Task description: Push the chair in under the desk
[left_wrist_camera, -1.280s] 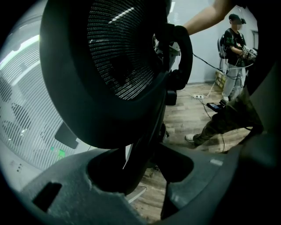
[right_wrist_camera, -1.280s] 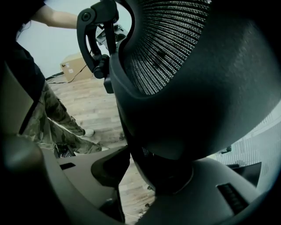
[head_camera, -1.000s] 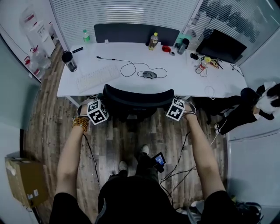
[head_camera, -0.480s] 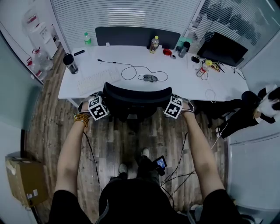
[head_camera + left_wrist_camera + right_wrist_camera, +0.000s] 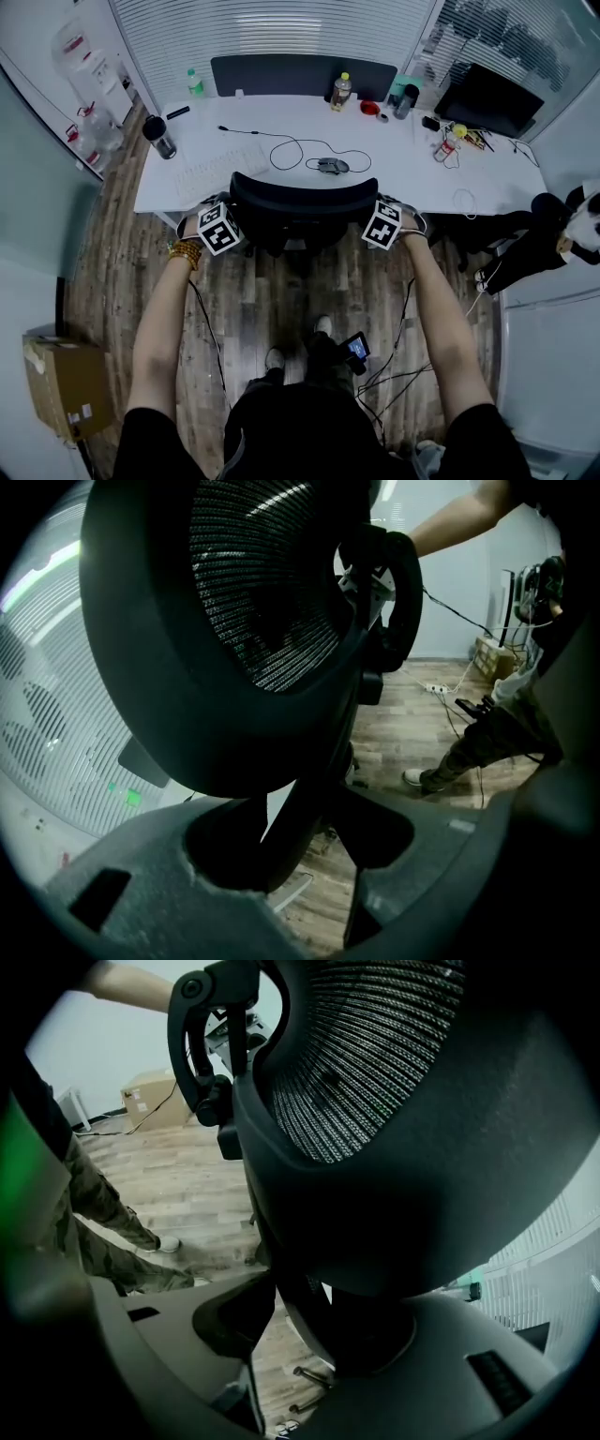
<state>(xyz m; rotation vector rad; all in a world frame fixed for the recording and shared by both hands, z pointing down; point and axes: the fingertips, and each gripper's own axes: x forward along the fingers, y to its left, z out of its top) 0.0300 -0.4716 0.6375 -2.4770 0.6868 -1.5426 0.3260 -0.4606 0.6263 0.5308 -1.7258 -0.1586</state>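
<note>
The black mesh office chair (image 5: 305, 199) stands at the white desk (image 5: 403, 155), its backrest top at the desk's near edge. My left gripper (image 5: 225, 206) sits at the backrest's left end, my right gripper (image 5: 386, 212) at its right end. In the left gripper view the backrest (image 5: 234, 621) fills the frame, and its rim runs down between the jaws of the left gripper (image 5: 300, 883), which is shut on it. In the right gripper view the backrest (image 5: 403, 1129) rim also lies between the jaws of the right gripper (image 5: 281, 1354); these have just been opening slightly, still on the rim.
On the desk are a keyboard (image 5: 211, 173), a mouse (image 5: 330, 166) with its cable, a dark flask (image 5: 159, 136), bottles and a monitor (image 5: 487, 98). A person (image 5: 553, 234) sits at the right. A cardboard box (image 5: 61, 389) stands at the left, and cables (image 5: 394, 347) trail on the wood floor.
The chair and both grippers have moved a little toward the desk, so the backrest now meets the desk's near edge.
</note>
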